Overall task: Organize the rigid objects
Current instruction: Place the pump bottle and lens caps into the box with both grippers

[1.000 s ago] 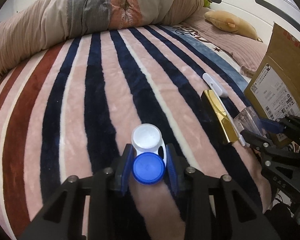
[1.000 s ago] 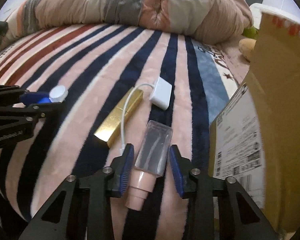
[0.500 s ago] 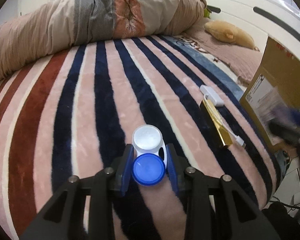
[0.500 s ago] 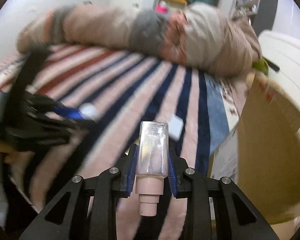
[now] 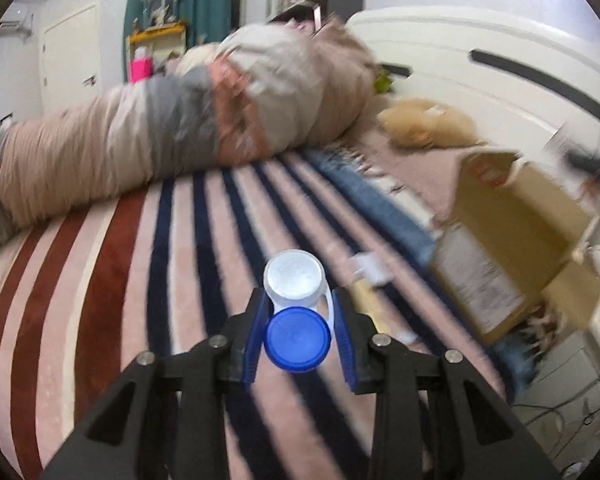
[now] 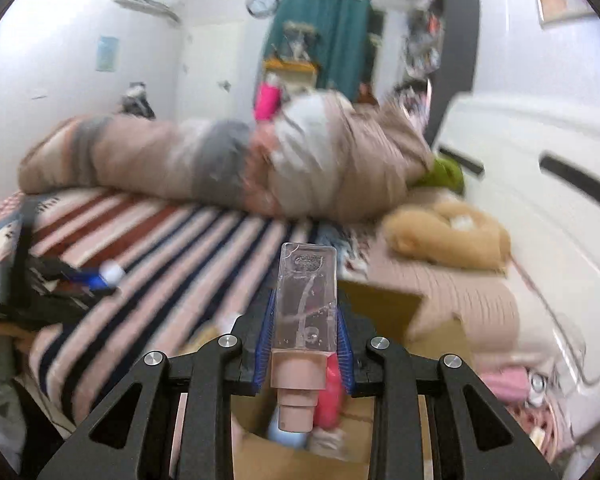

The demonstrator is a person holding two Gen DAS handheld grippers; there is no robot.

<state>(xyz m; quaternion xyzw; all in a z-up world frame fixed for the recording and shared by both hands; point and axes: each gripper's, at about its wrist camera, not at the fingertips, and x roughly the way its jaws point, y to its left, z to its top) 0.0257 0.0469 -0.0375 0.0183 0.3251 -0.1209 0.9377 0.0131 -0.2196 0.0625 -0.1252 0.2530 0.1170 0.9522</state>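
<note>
Left gripper (image 5: 298, 334): your jaws are closed on the contact lens case (image 5: 296, 312), blue cap nearest you, white cap pointing away, lifted above the striped blanket (image 5: 132, 280).
Right gripper (image 6: 304, 340): your jaws clamp the clear bottle (image 6: 306, 300) by its flat sides, pink pump cap toward you, held over the cardboard box (image 6: 384, 308).
Lens case handling: likely light, hard plastic with smooth round caps; you hold it across the blue cap, so it may pivot if you swing fast.
Bottle handling: stiff, slick walls, seemingly near empty and so light; the flat faces are the right place to hold it.
Cardboard box: open-topped, at the blanket's right edge beside the white headboard (image 5: 500, 68); inside you can see a pink item (image 6: 328, 396) and a pale blue one, blurred.
Still on blanket: a gold bar (image 5: 366, 300) and a white adapter (image 5: 370, 268) near the box.
</note>
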